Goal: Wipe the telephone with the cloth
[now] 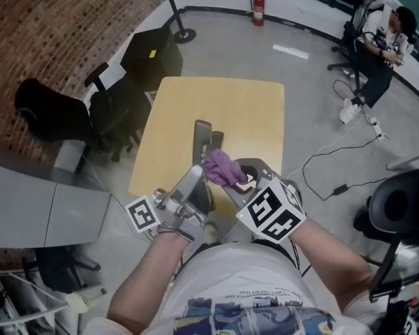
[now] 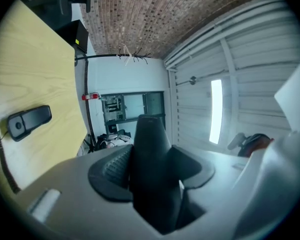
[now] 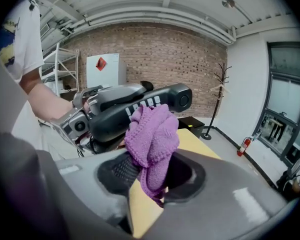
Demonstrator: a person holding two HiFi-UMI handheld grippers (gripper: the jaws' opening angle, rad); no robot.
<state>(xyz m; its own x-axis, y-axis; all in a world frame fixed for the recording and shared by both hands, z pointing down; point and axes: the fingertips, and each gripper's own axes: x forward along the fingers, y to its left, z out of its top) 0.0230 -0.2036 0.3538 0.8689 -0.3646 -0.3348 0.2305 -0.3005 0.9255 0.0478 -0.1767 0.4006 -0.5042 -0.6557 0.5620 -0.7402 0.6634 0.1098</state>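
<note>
My left gripper (image 1: 195,181) is shut on the black telephone handset (image 1: 202,137), holding it up over the near end of the yellow table (image 1: 244,110). In the left gripper view the handset (image 2: 151,164) fills the gap between the jaws. The telephone's base (image 2: 29,121) lies on the table, with its cord (image 2: 4,164) trailing off. My right gripper (image 1: 234,178) is shut on a bunched purple cloth (image 1: 223,167). In the right gripper view the cloth (image 3: 152,134) rests against the keypad side of the handset (image 3: 135,109).
Black office chairs (image 1: 115,114) and a black cabinet (image 1: 153,56) stand left of the table. A person sits on a chair at the far right (image 1: 380,37). Cables (image 1: 335,187) run across the floor, and another chair (image 1: 399,202) stands at the right.
</note>
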